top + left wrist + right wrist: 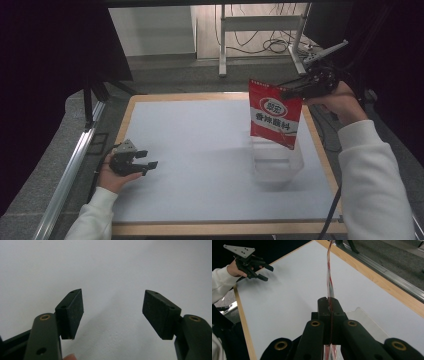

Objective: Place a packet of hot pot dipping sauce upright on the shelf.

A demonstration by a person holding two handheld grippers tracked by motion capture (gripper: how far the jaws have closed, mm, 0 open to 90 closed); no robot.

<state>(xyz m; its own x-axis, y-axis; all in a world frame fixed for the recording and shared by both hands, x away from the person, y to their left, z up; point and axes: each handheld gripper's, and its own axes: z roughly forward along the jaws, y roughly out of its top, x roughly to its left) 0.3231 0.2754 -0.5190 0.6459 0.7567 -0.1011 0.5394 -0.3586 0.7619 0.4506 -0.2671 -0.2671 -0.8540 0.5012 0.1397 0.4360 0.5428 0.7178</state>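
Clamped on the top edge by the right tool [286,91], the red sauce packet [275,116] hangs upright directly above the clear plastic container [276,162]; the left tool [148,165], jaws wide and empty, rests well apart across the desk [200,135].

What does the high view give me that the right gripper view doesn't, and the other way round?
High view alone: the red packet's printed face, hanging above a clear container, and the floor with a metal stand beyond the table.

Right gripper view alone: the right gripper's jaws seen close, shut on the packet's edge, with the packet edge-on.

Both: the white table, the left gripper standing open with nothing in it at the table's edge, the packet and the container.
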